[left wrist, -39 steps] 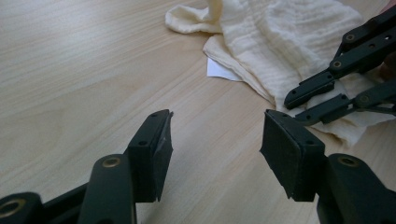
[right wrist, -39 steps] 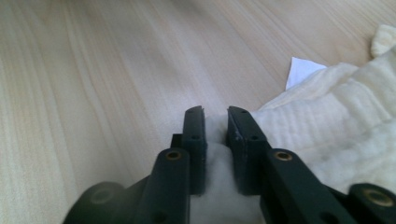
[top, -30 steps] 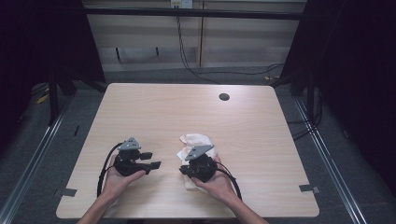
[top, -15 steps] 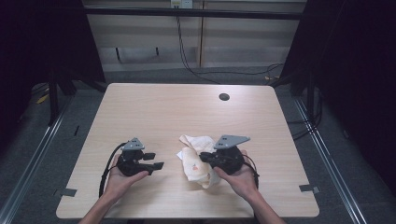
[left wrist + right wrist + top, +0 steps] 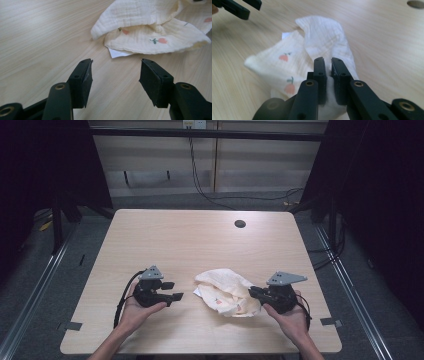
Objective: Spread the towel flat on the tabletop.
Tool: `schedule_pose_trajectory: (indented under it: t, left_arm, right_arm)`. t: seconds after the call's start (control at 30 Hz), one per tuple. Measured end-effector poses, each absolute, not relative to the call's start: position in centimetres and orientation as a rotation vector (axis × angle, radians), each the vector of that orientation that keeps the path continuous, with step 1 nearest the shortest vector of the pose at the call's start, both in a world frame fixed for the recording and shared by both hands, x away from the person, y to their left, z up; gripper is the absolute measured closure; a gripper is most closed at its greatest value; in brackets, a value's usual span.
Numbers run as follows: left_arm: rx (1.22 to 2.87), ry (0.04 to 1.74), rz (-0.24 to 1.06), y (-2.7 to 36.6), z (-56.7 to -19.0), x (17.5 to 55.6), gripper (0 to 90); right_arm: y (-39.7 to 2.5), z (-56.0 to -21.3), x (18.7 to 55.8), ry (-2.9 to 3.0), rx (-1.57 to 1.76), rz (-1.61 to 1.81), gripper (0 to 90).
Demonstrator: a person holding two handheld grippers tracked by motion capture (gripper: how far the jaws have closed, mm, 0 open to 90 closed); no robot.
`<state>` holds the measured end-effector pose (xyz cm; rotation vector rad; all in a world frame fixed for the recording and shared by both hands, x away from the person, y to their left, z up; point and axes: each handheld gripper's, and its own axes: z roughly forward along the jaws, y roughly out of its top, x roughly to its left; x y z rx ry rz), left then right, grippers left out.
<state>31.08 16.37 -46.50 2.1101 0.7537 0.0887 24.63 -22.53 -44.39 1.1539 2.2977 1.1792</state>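
A crumpled cream cloth (image 5: 225,290) printed with small red fruit lies on the wooden table (image 5: 200,245) near its front edge. My right gripper (image 5: 254,293) is at the cloth's right side, shut on a fold of it; in the right gripper view the cloth (image 5: 322,47) runs between the closed jaws of that gripper (image 5: 327,61). My left gripper (image 5: 172,291) rests to the left of the cloth, a short gap away, open with nothing in it. In the left gripper view the cloth (image 5: 150,32) lies just beyond that gripper (image 5: 115,68), with a white tag (image 5: 117,53) poking out beneath it.
A round cable hole (image 5: 240,224) sits in the table's far right part. Metal rails (image 5: 45,270) run along both sides of the table, and cables (image 5: 210,190) lie on the floor behind it.
My right gripper has moved to the right along the front of the table, pulling the cloth's edge with it and stretching the cloth out. The left gripper has stayed in place.
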Motion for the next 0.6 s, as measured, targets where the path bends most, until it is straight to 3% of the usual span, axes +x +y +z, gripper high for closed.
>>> schedule_pose_trajectory:
  t: [0.27,0.47,0.6]
  left_arm:
    - [2.114,0.758,0.09,16.6,-46.5,30.9,42.8]
    - [2.11,0.764,0.089,16.6,-46.5,31.0,42.5]
    - [2.113,0.759,0.091,16.6,-46.5,31.0,42.5]
  right_arm:
    - [-24.4,-46.9,23.9,2.355,1.203,1.084,72.3]
    - [-24.5,-47.3,23.3,2.371,1.204,1.061,57.4]
    - [-24.3,-47.1,22.4,2.344,1.161,1.034,55.8]
